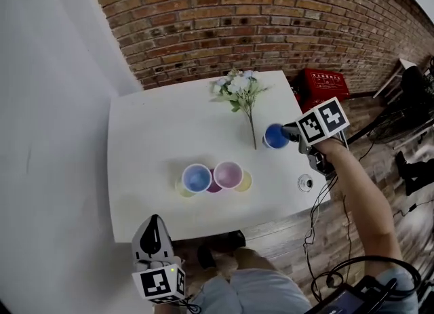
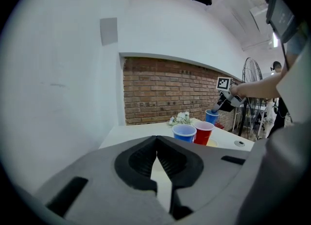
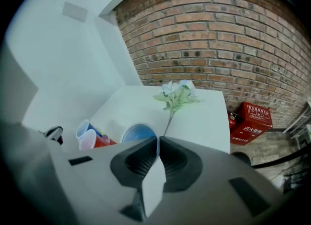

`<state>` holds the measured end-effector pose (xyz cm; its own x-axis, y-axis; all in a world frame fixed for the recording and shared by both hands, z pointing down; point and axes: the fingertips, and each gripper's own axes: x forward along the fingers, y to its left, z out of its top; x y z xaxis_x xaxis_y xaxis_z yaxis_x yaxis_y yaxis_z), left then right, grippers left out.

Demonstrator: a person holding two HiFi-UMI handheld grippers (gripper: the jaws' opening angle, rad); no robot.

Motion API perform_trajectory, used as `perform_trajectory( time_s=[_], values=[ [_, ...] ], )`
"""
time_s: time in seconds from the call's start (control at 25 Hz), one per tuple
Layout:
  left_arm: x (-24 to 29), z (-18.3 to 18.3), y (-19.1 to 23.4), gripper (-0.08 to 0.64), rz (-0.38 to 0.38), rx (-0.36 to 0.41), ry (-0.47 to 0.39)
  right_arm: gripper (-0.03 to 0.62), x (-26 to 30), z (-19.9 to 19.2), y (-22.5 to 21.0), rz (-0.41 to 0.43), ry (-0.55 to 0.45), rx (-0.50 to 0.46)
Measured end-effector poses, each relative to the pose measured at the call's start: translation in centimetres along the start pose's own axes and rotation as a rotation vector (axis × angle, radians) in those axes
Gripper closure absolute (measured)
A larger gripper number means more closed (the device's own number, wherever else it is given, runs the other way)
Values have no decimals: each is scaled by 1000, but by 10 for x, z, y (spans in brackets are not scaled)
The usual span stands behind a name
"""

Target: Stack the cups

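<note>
Left claw hangs nearest, at the tabletop's near edge, well apart from the flower sprig, its jaws together on nothing; right claw is clamped on the rim of the held blue cup, mouth up, just right of the sprig's stem end; standing blue cup and red cup sit upright side by side, left of that stem end and nearer the person; likely the held cup must cross the stem leftward, then drop axis-upright into one of them.
</note>
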<state>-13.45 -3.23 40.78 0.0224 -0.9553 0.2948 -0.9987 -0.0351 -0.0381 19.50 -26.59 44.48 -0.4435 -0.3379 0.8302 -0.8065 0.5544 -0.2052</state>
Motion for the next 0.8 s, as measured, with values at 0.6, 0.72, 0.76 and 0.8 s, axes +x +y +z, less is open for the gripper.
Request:
perform_trajectory(
  time_s=[0.6,0.72,0.76,0.8],
  values=[
    [-67,11,43,551,56,-41,-108,568,-44,51,192,314,43,-205],
    [-79,8,53,551,82,-50,-106,568,-39,47,210,332,74,-237],
    [-83,8,56,551,89,-52,-103,568,-38,47,214,336,83,-243],
    [-86,8,58,551,96,-54,-100,568,-36,46,218,338,92,-249]
  ],
)
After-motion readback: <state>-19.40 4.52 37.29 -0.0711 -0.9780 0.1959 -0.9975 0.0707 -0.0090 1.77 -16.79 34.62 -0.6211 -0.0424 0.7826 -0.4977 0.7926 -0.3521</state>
